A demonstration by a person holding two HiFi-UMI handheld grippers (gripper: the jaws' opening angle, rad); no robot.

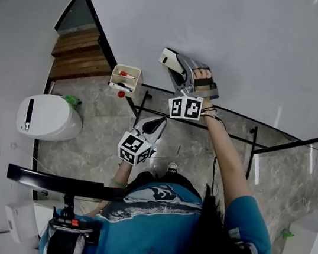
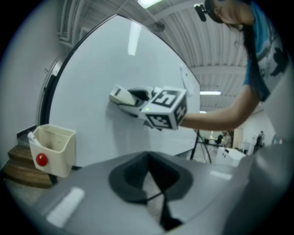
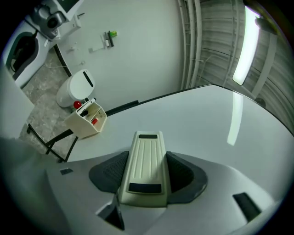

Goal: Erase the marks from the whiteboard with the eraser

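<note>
A cream eraser point(image 3: 146, 165) with black end patches sits between the jaws of my right gripper point(image 3: 147, 172), which is shut on it. In the head view the eraser point(image 1: 171, 60) is pressed against the lower part of the whiteboard point(image 1: 238, 40), and the right gripper point(image 1: 186, 74) holds it there. From the left gripper view the eraser point(image 2: 120, 96) shows flat on the whiteboard point(image 2: 110, 69). No marks show on the board. My left gripper point(image 1: 152, 127) hangs lower, away from the board, jaws shut on nothing point(image 2: 154, 186).
A cream marker holder point(image 1: 125, 78) with a red magnet below it hangs at the board's lower left edge. The board's black stand legs point(image 1: 252, 150) run under it. A white bin point(image 1: 48, 116) stands on the marble floor at left, wooden steps point(image 1: 78, 54) behind it.
</note>
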